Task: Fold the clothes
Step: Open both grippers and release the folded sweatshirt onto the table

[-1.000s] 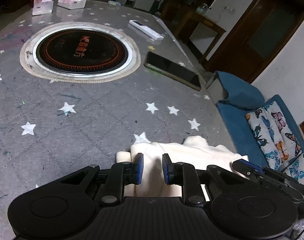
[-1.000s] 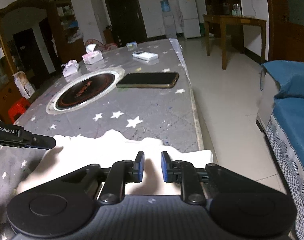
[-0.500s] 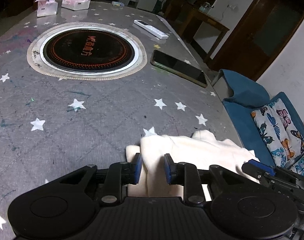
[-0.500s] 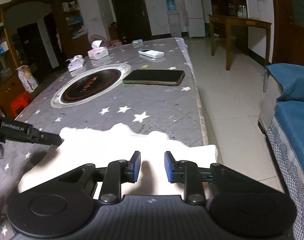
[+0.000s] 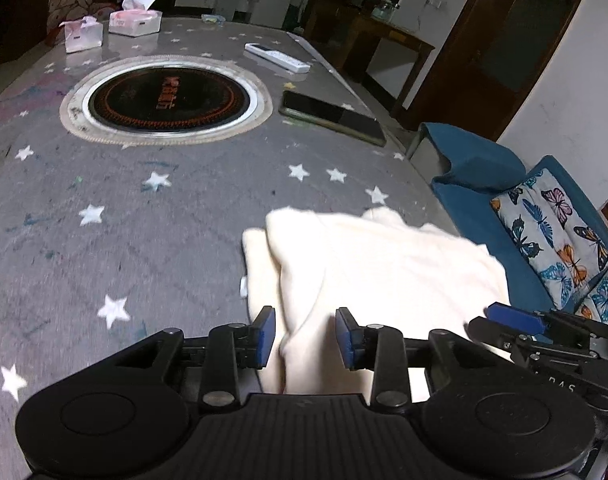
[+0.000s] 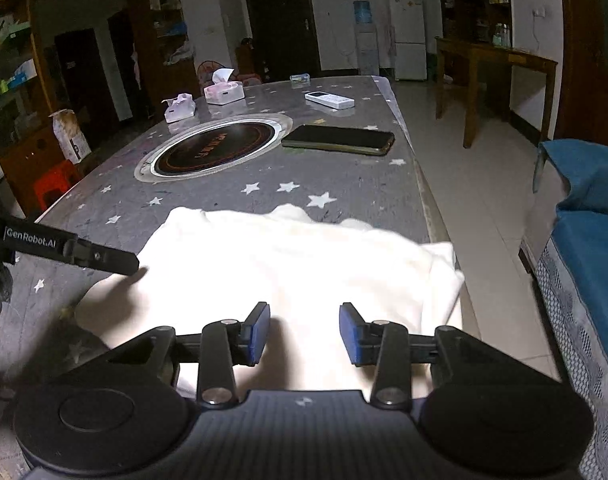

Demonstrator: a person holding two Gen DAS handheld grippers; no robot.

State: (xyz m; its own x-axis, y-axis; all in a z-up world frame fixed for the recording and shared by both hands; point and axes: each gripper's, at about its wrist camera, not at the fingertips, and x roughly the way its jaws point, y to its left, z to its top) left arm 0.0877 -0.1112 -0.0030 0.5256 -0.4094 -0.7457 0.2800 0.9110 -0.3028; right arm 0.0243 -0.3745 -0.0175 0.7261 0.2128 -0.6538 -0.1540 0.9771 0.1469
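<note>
The left gripper (image 5: 305,336) is opening, and so is the right gripper (image 6: 304,332). The blue pads (image 5: 267,334) do not press on anything. The white cloth (image 5: 367,264) lies folded on the table (image 5: 144,220), under and between both pairs of fingers. Its near edge is hidden behind the grippers. It glows so bright that its folds are hard to see.
</note>
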